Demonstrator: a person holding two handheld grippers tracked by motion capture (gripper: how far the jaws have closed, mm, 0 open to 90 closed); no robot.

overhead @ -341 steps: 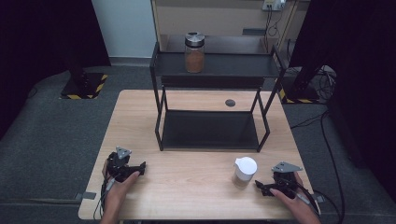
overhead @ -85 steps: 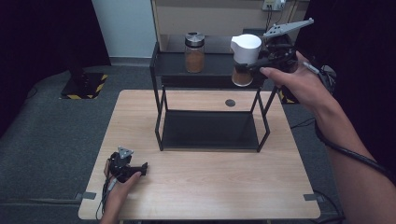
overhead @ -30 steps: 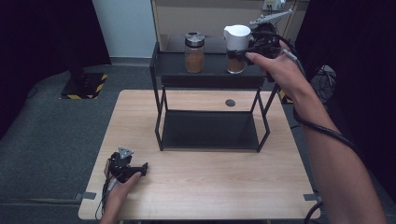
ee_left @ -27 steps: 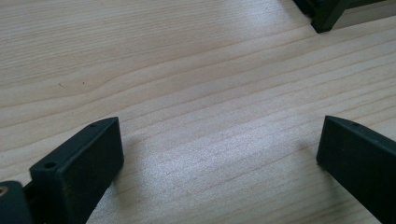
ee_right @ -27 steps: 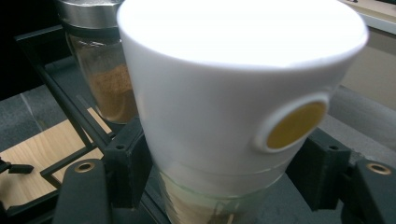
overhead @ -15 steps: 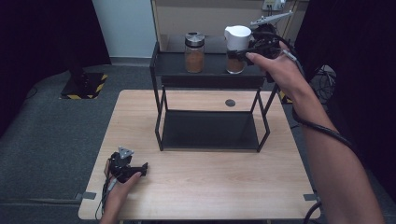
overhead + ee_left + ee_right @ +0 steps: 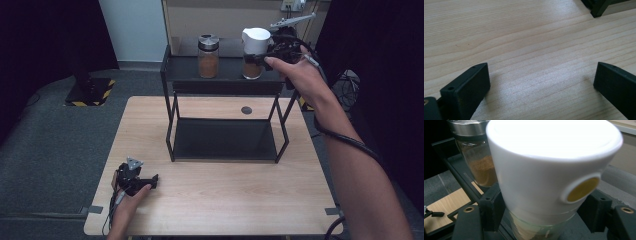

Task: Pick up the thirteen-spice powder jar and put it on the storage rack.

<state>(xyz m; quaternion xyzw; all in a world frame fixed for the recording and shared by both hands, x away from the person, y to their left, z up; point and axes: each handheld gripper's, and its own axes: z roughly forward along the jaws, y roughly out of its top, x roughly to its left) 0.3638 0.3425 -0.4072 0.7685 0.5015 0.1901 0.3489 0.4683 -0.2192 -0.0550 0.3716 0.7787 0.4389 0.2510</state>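
Since the earliest frame, the white-capped glass grinder jar [image 7: 255, 52] has left the light wooden table [image 7: 215, 200], where it stood near the right-hand front edge, and now stands on the top shelf of the black metal two-tier rack [image 7: 220, 80], at about one o'clock from the table's middle. Over the last half second nothing has shifted.

Right gripper [image 7: 267, 52] reaches out over the shelf and clamps the jar from its right side; in the right gripper view its black jaws press both flanks of the jar [image 7: 549, 182] just below the white cap, above the glass body, and a round yellow spot sits on the cap's wall. Just beside it, toward nine o'clock on the same shelf, stands a glass spice jar with a metal lid [image 7: 208, 55], holding brown powder; the two jars are apart.

Left gripper [image 7: 145, 181] rests on the table at seven o'clock, jaws wide apart with bare wood between them.
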